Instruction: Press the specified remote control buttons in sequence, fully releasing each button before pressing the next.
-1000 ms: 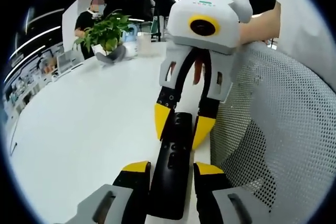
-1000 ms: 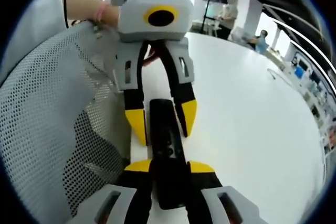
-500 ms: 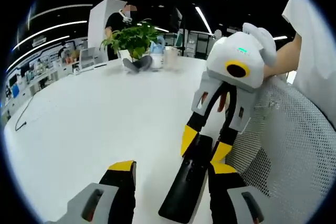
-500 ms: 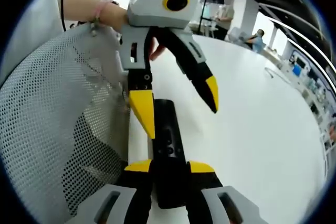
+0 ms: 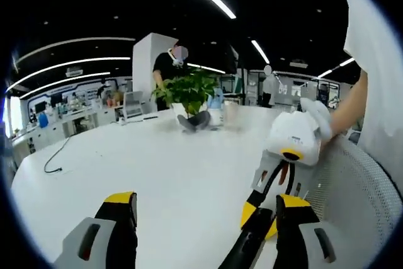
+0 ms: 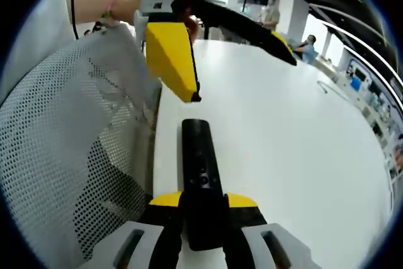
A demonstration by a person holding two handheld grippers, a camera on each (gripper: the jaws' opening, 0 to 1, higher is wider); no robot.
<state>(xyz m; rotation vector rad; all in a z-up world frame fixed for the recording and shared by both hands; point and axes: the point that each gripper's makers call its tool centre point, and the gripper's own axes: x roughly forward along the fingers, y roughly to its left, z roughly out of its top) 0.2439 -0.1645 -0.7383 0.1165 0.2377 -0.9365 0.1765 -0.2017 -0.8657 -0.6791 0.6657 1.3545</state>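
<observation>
White table (image 6: 302, 124): we see a broad glossy top running away from us in both views, with a potted plant (image 5: 189, 92) and a person standing at its far side.
Mesh chair back (image 6: 69, 149): it stands just beside the table edge, on the side of the hands.
Left gripper (image 6: 230, 48): in the right gripper view it hangs above the table, jaws spread wide and holding nothing; one yellow tip sits over the far end of the remote, clear of it.
Right gripper (image 6: 201, 203): its yellow jaws are closed onto the near end of the remote control, pinning it to the table.
Remote control (image 6: 198, 168): black and slim, lying flat near the table edge; its long axis runs straight out from the right gripper toward the left one.
Key relation: we judge the left gripper the pressing hand, since the buttons (image 6: 203, 179) lie below and slightly nearer than its lowest tip; it must descend along that axis.
</observation>
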